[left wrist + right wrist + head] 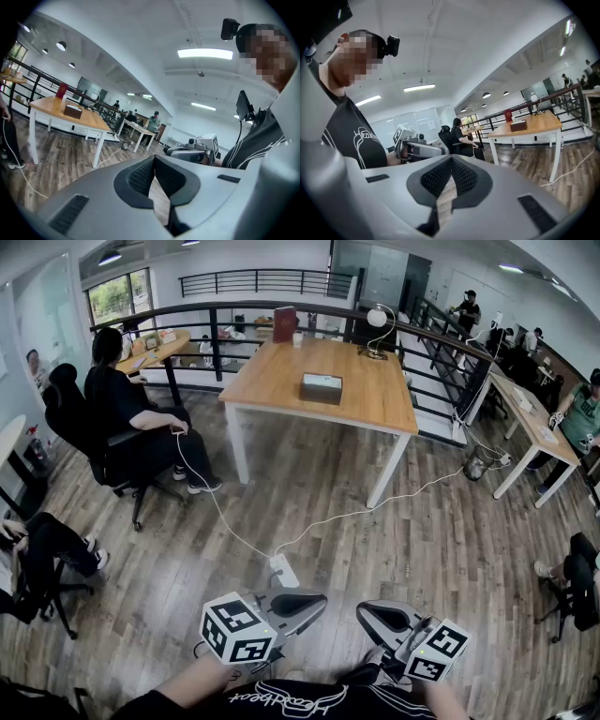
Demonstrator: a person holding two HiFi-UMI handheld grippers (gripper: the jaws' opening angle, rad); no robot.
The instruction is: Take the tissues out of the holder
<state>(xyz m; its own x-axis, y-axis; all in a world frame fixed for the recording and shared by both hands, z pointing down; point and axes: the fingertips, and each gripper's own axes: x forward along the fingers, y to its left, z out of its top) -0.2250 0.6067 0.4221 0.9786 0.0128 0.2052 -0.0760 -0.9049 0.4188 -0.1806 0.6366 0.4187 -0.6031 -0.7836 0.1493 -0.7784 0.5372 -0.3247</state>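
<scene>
The dark brown tissue holder (322,388) stands on the wooden table (281,381) far across the room, with white tissue showing at its top. It also shows small in the left gripper view as the tissue holder (72,110), and in the right gripper view as the tissue holder (518,125). Both grippers are held low in front of the person, far from the table. My left gripper (321,603) points right and my right gripper (361,614) points left, tips facing each other. The left gripper (153,157) is shut and holds nothing. The right gripper (451,159) is likewise shut and holds nothing.
A person sits in an office chair (127,418) left of the table. A white cable with a power strip (284,570) runs over the wood floor. A red book (284,322) and a desk lamp (377,320) stand at the table's far edge. Black railings and more desks lie beyond.
</scene>
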